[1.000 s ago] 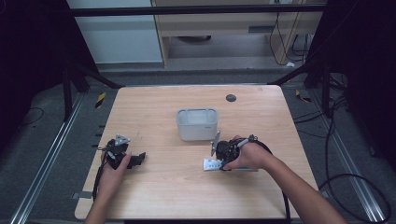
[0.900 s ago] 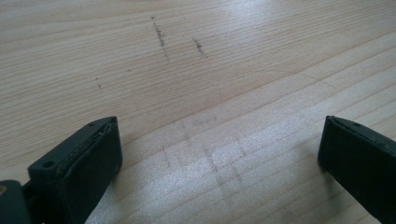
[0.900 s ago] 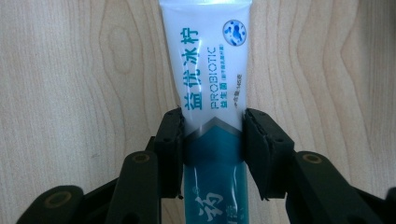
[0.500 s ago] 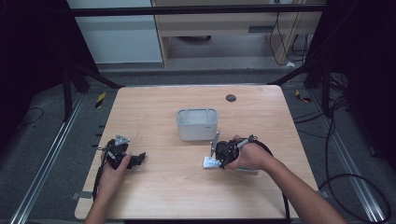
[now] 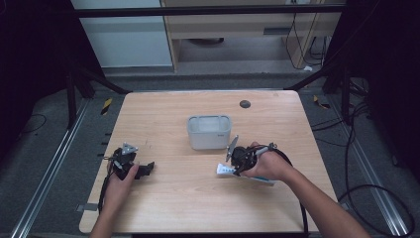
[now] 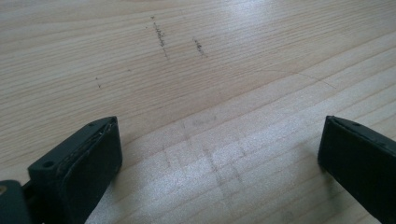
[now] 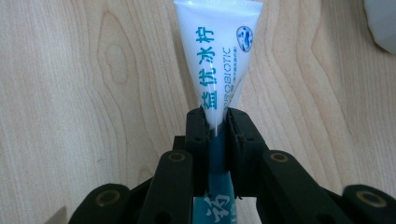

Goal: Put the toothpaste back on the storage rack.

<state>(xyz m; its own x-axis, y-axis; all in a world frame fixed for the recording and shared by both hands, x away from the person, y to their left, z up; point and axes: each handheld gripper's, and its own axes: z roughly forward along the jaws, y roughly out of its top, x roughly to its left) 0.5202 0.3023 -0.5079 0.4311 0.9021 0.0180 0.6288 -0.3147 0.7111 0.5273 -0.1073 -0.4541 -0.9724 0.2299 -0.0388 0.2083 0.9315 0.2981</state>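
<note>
- Tube [image 7: 218, 56] lies on the worktop [image 5: 198, 198] just in front of the tub [image 5: 209, 132], right gripper [image 5: 233, 166] fingers clamped on it.
- Left gripper [image 5: 147, 168], left of the tub, fingers apart over bare wood.

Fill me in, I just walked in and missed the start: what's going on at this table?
A person is working at a wooden table with handheld tongs in each hand. The right tongs are shut on a white and blue tube, pinching it flat as it lies on the wood just in front of a white container. The left tongs are open with bare wood between the jaws, off at the table's left side.
</note>
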